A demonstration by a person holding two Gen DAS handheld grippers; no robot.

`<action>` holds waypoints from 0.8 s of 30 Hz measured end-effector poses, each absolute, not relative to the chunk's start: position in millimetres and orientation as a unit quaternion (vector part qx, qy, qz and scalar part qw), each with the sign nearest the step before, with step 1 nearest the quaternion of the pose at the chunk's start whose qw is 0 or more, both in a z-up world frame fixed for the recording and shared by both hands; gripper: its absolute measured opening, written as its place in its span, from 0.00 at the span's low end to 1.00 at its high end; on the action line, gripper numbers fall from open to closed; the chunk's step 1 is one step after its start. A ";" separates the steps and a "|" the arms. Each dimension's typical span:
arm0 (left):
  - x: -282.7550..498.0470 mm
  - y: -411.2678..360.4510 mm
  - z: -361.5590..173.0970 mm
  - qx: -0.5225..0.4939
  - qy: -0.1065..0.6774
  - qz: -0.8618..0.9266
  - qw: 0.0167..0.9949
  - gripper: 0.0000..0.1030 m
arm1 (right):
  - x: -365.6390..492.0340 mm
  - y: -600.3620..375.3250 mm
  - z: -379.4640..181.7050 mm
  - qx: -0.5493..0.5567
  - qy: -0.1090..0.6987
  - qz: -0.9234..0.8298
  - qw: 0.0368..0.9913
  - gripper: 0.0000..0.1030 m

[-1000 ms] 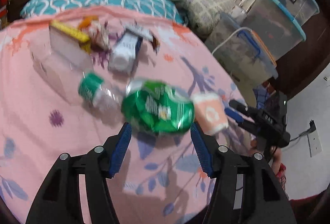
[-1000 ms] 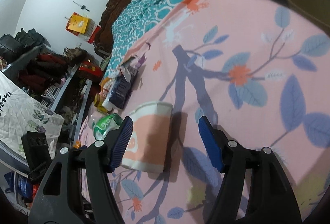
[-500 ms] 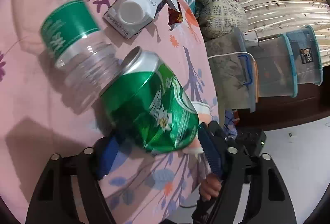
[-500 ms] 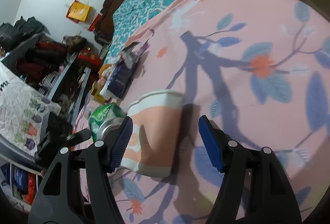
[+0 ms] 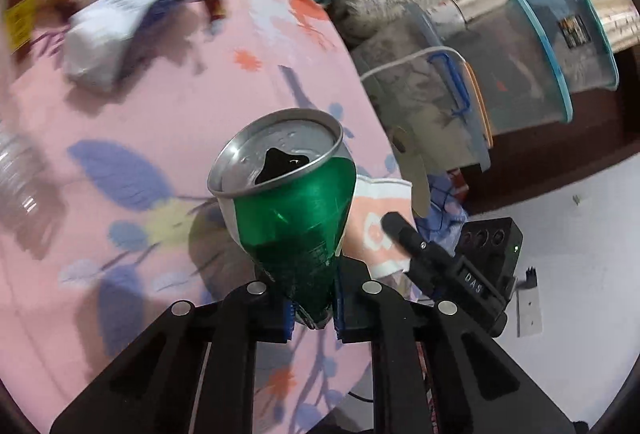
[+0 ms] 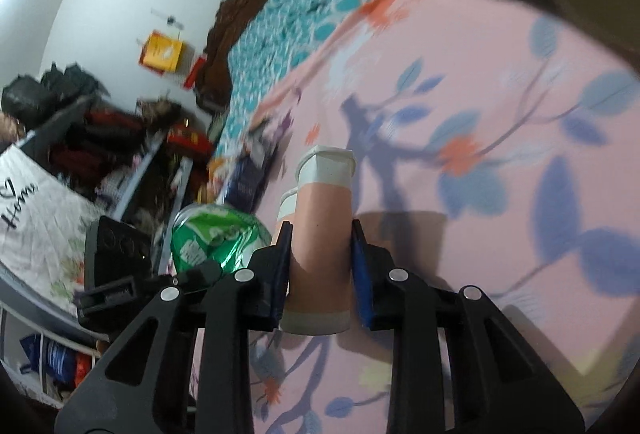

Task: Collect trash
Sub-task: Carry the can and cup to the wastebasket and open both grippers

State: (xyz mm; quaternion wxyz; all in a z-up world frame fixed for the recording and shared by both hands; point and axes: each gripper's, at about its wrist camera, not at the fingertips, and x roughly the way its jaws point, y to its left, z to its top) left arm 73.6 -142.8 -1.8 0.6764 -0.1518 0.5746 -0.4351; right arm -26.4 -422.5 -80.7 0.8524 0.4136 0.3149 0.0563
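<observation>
A green soda can (image 5: 294,218), crushed at its lower end, stands out from my left gripper (image 5: 312,310), whose jaws are closing and pinch the can's squashed bottom; its open silver top faces away. My right gripper (image 6: 322,266) is closing its jaws on a squeezed pink paper cup (image 6: 322,234) with a white rim, lying on the pink floral bedsheet (image 6: 500,194). The cup (image 5: 380,230) and the right gripper's finger show just right of the can in the left wrist view. The can (image 6: 216,238) sits left of the cup in the right wrist view.
More litter lies farther up the sheet: a white carton (image 5: 112,30), yellow wrappers (image 5: 20,10) and a clear plastic bottle (image 5: 20,190). Stacked plastic storage bins (image 5: 532,74) stand beside the bed. A cluttered shelf (image 6: 100,154) lines the wall on the other side.
The left gripper moved onto the green can and pinched its base, crushing it. The right gripper's jaws came in from beside the pink cup and squeezed it narrow.
</observation>
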 end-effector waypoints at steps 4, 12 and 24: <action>72.8 -180.7 8.3 -0.122 0.575 -0.453 0.670 0.12 | -44.1 -453.5 -76.8 0.419 0.290 0.024 0.860 0.30; 65.4 -319.8 17.3 -0.033 0.575 -0.505 0.642 0.12 | -95.5 -541.9 -76.2 0.448 0.220 -0.082 0.863 0.30; 48.0 -510.2 16.9 0.054 0.558 -0.544 0.624 0.12 | -135.8 -652.5 -76.2 0.455 0.163 -0.212 0.849 0.30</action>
